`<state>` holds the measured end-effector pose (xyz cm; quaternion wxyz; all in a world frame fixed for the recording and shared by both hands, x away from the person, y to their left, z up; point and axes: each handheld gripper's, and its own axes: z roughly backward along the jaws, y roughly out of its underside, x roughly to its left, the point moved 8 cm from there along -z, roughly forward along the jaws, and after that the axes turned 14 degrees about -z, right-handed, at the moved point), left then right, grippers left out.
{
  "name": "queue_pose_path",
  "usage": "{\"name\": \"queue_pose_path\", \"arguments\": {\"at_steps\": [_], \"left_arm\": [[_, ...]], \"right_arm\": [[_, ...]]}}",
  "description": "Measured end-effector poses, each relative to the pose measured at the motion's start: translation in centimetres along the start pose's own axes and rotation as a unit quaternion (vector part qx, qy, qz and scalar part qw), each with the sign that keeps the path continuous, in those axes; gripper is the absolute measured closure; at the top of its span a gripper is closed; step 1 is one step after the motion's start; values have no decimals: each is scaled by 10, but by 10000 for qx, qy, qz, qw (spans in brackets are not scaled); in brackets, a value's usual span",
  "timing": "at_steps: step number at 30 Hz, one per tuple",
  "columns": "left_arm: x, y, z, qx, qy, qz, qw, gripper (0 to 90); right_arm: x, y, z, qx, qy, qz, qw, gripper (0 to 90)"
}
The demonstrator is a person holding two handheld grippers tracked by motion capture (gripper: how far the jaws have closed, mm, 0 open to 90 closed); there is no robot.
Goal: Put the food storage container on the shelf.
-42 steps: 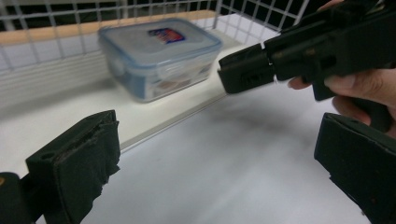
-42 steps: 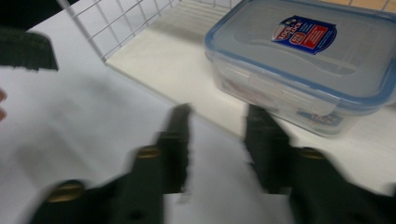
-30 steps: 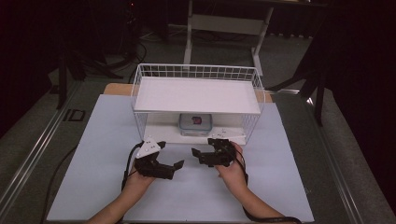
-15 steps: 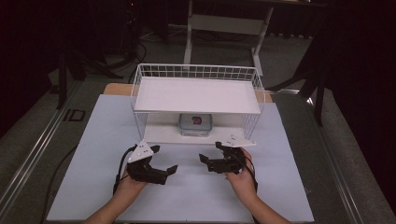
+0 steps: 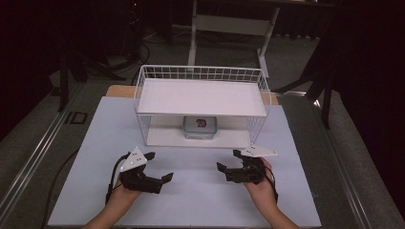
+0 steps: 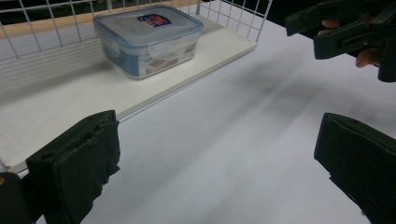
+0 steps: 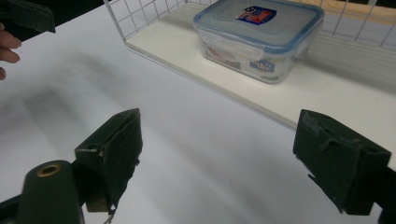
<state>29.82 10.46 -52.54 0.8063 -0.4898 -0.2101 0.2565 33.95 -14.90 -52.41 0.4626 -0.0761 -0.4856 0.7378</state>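
A clear lidded container with a blue rim and a red-and-blue label sits on the lower shelf of a white wire rack. It also appears in the left gripper view and the right gripper view. My left gripper hovers over the white mat in front of the rack, open and empty. My right gripper sits to its right, also open with nothing between its fingers. Both stand well short of the container.
The rack's upper shelf is a bare white board. The white mat covers the table; its edges drop to dark floor. The right gripper shows at the top right of the left gripper view. A metal stand is behind the table.
Both grippers have drawn back toward the person and spread farther apart. They stay open. The container has not moved.
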Motion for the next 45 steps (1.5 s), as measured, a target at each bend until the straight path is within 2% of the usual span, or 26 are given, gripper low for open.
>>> {"name": "queue_pose_path", "arguments": {"at_steps": [7, 12, 17, 23, 27, 29, 33, 41, 45], "left_arm": [[4, 5, 5, -48, 5, 102, 9999, 13], [7, 12, 9, 35, -54, 151, 9999, 13], [8, 17, 11, 4, -73, 174, 9998, 13], [10, 21, 10, -15, -90, 209, 9997, 13], [12, 24, 8, -20, -104, 254, 9996, 13], [12, 25, 7, 9, -93, 268, 9996, 13], [11, 27, 4, 67, -84, 223, 9997, 13], [11, 25, 3, 7, -68, 345, 9994, 13], [10, 25, 3, 34, -75, 322, 9994, 13]], "right_arm": [[-6, 4, 10, -36, 8, -37, 10000, 155], [-13, 12, 18, 7, 79, -49, 10000, 155], [-22, 21, 26, -13, 87, -175, 9998, 154], [-31, 29, 25, 23, 142, -181, 9997, 154], [-35, 34, 23, 69, 237, 1, 9997, 155], [-37, 36, 21, 102, 265, 9, 9996, 155], [-40, 39, 20, 153, 250, -87, 9995, 155], [-48, 43, 15, 253, 273, -240, 9990, 155], [-50, 42, 15, 237, 274, -262, 9990, 155]]}}
